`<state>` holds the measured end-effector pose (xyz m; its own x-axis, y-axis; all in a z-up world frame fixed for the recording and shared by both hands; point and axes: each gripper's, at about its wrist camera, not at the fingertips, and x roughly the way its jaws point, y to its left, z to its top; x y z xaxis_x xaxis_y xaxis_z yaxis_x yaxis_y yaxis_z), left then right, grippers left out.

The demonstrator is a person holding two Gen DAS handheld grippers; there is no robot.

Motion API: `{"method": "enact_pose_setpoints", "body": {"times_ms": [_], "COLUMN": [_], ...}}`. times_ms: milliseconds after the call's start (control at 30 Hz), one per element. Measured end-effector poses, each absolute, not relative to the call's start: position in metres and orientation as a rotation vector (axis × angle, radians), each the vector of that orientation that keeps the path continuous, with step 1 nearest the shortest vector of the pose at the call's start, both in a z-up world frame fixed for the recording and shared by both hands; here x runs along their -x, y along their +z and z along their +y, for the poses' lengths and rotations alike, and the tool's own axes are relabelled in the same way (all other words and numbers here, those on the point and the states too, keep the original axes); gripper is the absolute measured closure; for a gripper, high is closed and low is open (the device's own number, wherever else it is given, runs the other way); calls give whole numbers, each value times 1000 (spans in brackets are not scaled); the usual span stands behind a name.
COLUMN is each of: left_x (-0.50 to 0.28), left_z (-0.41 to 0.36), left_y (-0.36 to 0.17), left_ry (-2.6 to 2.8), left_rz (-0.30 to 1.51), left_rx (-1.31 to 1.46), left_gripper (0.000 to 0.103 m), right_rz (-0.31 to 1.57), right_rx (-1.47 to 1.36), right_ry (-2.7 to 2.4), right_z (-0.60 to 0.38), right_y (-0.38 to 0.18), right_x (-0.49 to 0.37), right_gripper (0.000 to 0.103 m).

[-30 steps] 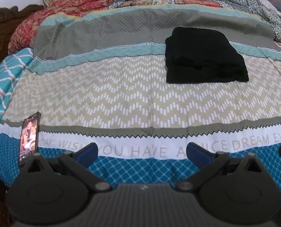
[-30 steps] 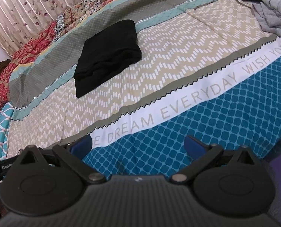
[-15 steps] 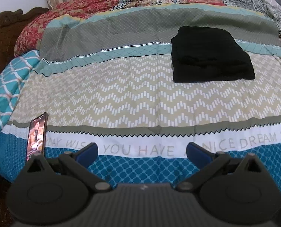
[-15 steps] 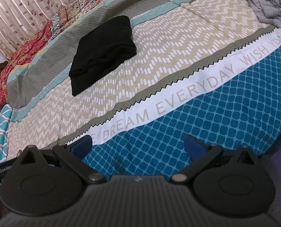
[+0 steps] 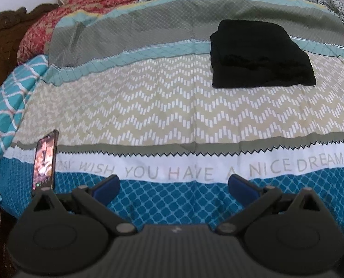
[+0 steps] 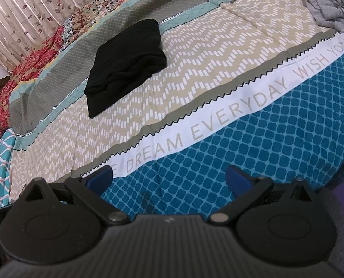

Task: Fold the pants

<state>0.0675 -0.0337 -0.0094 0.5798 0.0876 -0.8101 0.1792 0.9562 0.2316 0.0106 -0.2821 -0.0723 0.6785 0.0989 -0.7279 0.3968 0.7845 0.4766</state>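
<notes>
The black pants (image 5: pixel 259 54) lie folded in a compact rectangular stack on the bed's patterned cover, far from both grippers. They also show in the right wrist view (image 6: pixel 126 66), at the upper left. My left gripper (image 5: pixel 174 186) is open and empty, held back over the bed's near blue edge. My right gripper (image 6: pixel 169 178) is open and empty too, over the same blue band further right.
A lit phone (image 5: pixel 44 162) lies on the bed's near left corner. Grey clothes (image 6: pixel 333 4) are piled at the far right. A dark wooden headboard (image 5: pixel 3 37) stands at the left. A curtain (image 6: pixel 33 7) hangs behind the bed.
Both grippers have drawn slightly back and shifted; the folded pants have not moved and both grippers stay open and empty.
</notes>
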Motion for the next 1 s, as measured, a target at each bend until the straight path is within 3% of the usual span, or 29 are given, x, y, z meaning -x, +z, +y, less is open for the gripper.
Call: {"method": "enact_pose_setpoints", "body": {"times_ms": [267, 1000], "left_x": [-65, -47], "left_z": [-35, -48], "left_y": [-15, 14], "left_ry": [-89, -146], "left_rz": [1023, 987], "left_rx": [-288, -253], "left_gripper": [0, 0], "right_rz": [805, 693], "right_rx": [-660, -553], "right_ry": [-150, -104], "right_z": [-277, -260], "right_y": [-64, -30], "right_x": [-9, -2], "right_gripper": [0, 0]}}
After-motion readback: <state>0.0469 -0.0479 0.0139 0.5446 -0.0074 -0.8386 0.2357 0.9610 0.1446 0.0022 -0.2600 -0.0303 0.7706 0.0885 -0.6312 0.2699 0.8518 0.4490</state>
